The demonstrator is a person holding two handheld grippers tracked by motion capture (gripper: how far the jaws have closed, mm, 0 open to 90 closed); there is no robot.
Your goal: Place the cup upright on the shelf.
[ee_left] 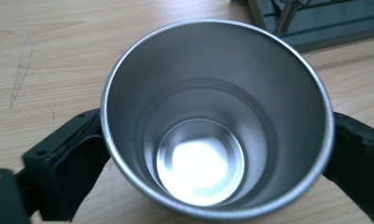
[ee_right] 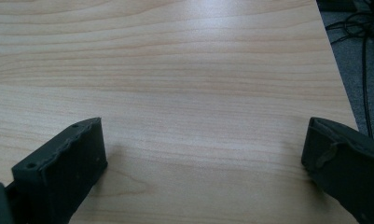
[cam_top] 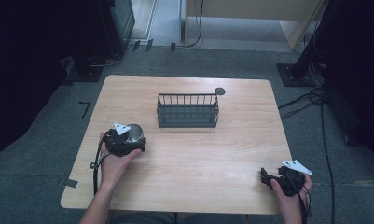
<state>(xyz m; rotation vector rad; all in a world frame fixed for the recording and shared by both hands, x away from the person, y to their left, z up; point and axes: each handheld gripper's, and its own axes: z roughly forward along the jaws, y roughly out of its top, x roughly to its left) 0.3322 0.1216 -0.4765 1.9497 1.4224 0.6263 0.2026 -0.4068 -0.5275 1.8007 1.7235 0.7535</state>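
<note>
On the left side of the table (cam_top: 198, 154), the left gripper (cam_top: 128, 142) has its jaws squeezed around a shiny metal cup (ee_left: 217, 121), one jaw on each side of it. A dark wire basket (cam_top: 188, 110) sits past the middle of the table, at about 2 o'clock from the cup. Near the right front corner, the right gripper (ee_right: 203, 154) has its jaws wide apart over bare wood, with nothing between them.

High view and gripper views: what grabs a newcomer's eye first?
The shiny steel cup, empty, sits between the left gripper's jaws at the table's front left. Next is the dark wire basket, standing mid-table toward the far edge. The right gripper rests open at the front right corner over bare wood.
</note>
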